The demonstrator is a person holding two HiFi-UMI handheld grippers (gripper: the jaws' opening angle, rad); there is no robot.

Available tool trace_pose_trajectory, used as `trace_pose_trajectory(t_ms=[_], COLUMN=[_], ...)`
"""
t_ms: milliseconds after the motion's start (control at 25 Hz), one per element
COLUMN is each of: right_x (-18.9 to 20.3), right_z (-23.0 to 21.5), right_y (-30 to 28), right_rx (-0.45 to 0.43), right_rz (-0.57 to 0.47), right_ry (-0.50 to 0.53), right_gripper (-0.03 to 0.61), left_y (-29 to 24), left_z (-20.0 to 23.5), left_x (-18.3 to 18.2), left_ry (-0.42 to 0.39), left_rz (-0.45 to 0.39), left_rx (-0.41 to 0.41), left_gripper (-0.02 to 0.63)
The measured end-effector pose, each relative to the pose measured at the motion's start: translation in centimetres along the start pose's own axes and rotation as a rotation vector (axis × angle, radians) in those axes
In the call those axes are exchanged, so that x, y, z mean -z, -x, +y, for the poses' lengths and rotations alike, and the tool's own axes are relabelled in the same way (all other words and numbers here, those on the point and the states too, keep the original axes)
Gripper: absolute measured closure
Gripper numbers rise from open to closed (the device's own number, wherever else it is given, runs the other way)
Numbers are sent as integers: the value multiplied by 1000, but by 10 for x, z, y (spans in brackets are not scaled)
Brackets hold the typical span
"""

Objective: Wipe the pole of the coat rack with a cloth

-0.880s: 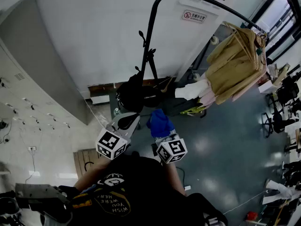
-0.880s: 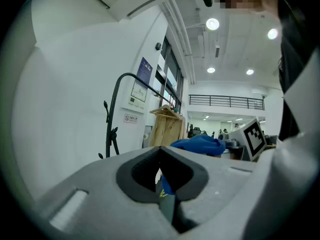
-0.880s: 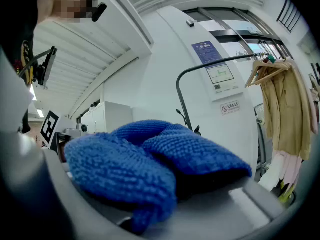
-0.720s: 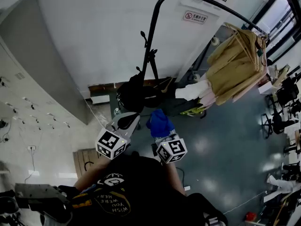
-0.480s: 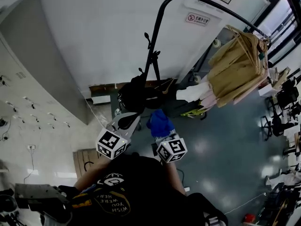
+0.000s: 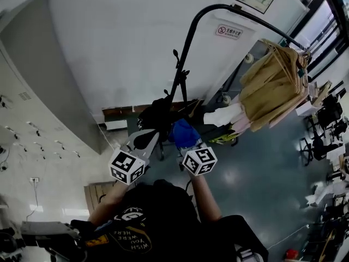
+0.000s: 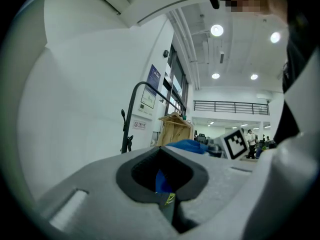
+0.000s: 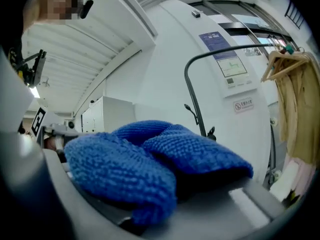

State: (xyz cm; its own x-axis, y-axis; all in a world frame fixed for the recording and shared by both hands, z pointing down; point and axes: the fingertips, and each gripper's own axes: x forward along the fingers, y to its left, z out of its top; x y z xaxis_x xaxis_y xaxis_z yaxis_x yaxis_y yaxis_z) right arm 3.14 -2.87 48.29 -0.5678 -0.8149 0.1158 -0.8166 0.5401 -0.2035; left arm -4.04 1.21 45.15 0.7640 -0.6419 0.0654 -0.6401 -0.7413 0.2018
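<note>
White wall (image 6: 120, 48) backs the coat rack pole (image 6: 183, 56), which stands near-upright just ahead of both tongs. The right tongs (image 6: 187, 143), clamped on the blue cloth (image 6: 184, 131), sit nearer its lower stretch. The left tongs (image 6: 143, 141) are closed and empty.

Your left gripper (image 6: 144, 140) is closed (jaw tips touching). Your right gripper (image 6: 188, 145), just beside it, clamps the cloth (image 6: 183, 132).
</note>
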Motion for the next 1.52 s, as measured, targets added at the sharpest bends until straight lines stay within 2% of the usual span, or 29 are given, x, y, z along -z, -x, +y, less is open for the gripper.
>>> trace_pose_trajectory(t_ms=[160, 400, 600, 680, 760, 920, 1040, 1120, 1240, 1360, 1440, 1520], right_x=[-78, -214, -363, -403, -422, -405, -361, -317, -233, -157, -122, -104], right_z=[-23, -84, -135, -158, -168, -143, -112, -99, -101, -120, -131, -135], right_y=[-46, -103, -126, -132, -138, -162, -181, -192, -210, -224, -226, -227], right_rx=[-24, 25, 34, 55, 38, -106, -235, -287, -296, -286, -276, -265], right_rz=[-78, -188, -309, -324, -333, -332, -271, -201, -59, 62, 110, 152], right_ry=[134, 307, 408, 415, 418, 441, 463, 471, 459, 353, 299, 315], right_gripper=[566, 568, 568, 568, 568, 568, 568, 568, 568, 568, 568, 568], left_y=[0, -12, -51, -73, -95, -132, -150, -156, -159, -164, -165, -167], left_z=[21, 47, 63, 61, 57, 49, 47, 50, 63, 78, 83, 88], left_x=[0, -6, -30, -37, -38, -35, -32, -28, -22, -23, -27, -27], left_ry=[30, 111, 77, 54, 39, 27, 0, -6, 18, 36, 34, 43], left_rz=[-5, -42, -67, -69, -60, -36, -23, -7, 9, 26, 37, 41], left_rx=[-16, -47, -49, -31, -20, 14, 31, 28, 27, 33, 46, 58], left_gripper=[611, 611, 611, 611, 611, 611, 611, 611, 611, 611, 611, 611])
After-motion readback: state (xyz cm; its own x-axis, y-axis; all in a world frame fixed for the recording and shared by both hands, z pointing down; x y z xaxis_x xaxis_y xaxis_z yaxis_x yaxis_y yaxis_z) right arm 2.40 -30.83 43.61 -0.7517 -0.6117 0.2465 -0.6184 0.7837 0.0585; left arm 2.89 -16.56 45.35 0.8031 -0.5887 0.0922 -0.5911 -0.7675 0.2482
